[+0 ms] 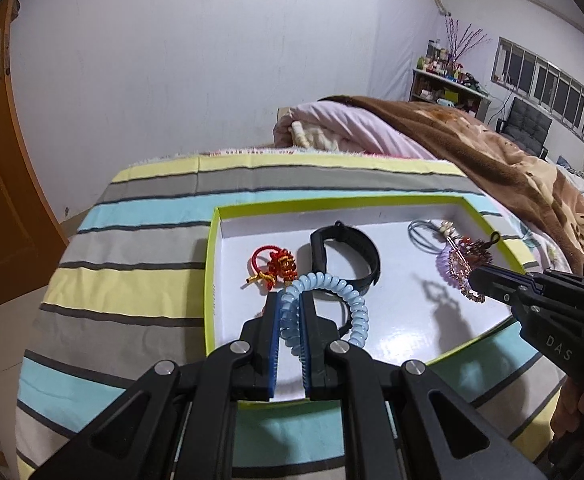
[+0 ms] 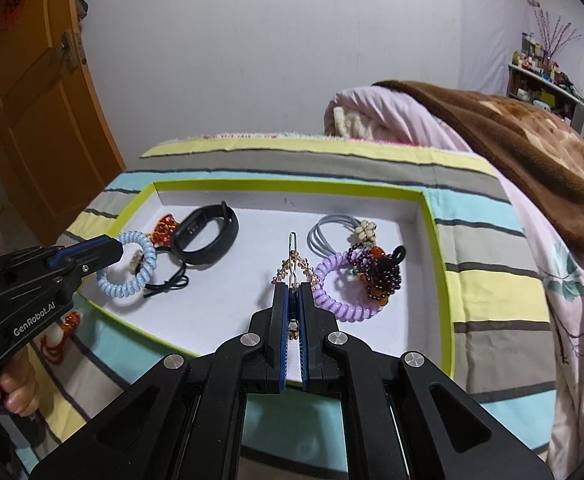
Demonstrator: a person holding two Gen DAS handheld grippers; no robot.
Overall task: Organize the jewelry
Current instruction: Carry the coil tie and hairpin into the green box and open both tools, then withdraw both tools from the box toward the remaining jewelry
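We grip blue coil hair tie (image 1: 324, 300) in left hand-held gripper (image 1: 289, 300); right hand-held gripper (image 2: 292, 292) pinches beaded hairpin (image 2: 294, 268) over tray (image 2: 438, 240).

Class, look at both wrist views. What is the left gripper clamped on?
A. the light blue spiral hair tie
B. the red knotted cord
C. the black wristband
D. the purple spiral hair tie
A: the left gripper has its jaws closed on the light blue spiral hair tie, while the right gripper pinches the beaded hairpin.
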